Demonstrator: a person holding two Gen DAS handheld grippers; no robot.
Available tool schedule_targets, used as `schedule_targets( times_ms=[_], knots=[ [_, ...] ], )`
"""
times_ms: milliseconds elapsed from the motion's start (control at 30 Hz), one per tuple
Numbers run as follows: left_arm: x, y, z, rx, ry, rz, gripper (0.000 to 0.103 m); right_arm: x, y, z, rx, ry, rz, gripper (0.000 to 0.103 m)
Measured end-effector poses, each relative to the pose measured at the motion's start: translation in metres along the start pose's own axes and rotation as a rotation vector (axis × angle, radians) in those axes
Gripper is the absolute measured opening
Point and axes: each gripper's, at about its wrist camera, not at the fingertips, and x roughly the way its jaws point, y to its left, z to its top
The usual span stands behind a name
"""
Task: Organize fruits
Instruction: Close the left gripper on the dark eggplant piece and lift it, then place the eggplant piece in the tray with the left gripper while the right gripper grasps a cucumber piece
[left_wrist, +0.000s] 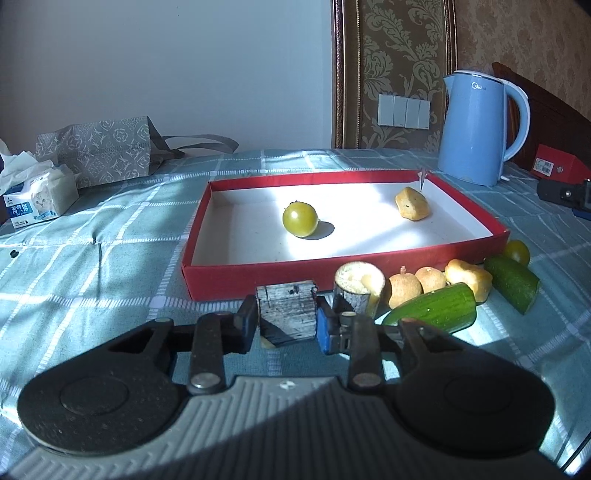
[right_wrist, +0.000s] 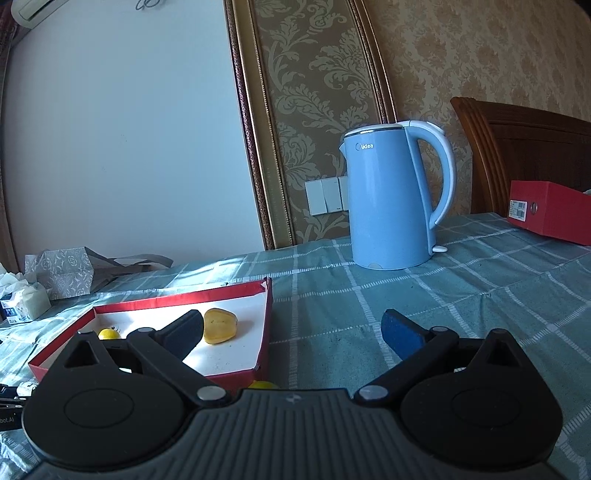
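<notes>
My left gripper (left_wrist: 286, 323) is shut on a dark, grey-streaked chunk (left_wrist: 286, 306) just in front of the red tray (left_wrist: 258, 273). A second dark-skinned chunk with a pale cut top (left_wrist: 358, 284) stands right beside it. Inside the tray lie a green tomato (left_wrist: 300, 219) and a yellow lump (left_wrist: 412, 203). By the tray's near right corner sit two tan round fruits (left_wrist: 404, 290), another yellow lump (left_wrist: 469, 278), two cucumber pieces (left_wrist: 432, 306) and a small tomato (left_wrist: 517, 251). My right gripper (right_wrist: 291, 332) stands open and empty over the cloth, right of the tray (right_wrist: 184, 299).
A blue kettle (left_wrist: 476, 125) stands behind the tray's far right corner, with a red box (left_wrist: 557, 164) to its right. A tissue pack (left_wrist: 37, 195) and a patterned paper bag (left_wrist: 99, 155) sit at the far left. A checked teal cloth covers the table.
</notes>
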Motion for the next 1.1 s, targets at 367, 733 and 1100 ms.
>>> schedule_targets(
  times_ms=[367, 733, 1100],
  knots=[
    [-0.016, -0.003, 0.022, -0.027, -0.263, 0.054, 0.029, -0.014, 0.041, -0.014, -0.235, 0.145, -0.004, 0.084],
    [-0.014, 0.010, 0.020, -0.055, -0.271, 0.092, 0.029, 0.009, 0.066, -0.043, -0.356, 0.314, 0.045, 0.043],
    [-0.015, 0.004, 0.015, -0.022, -0.271, 0.086, 0.029, 0.006, 0.073, -0.044, -0.366, 0.316, 0.042, 0.032]
  ],
)
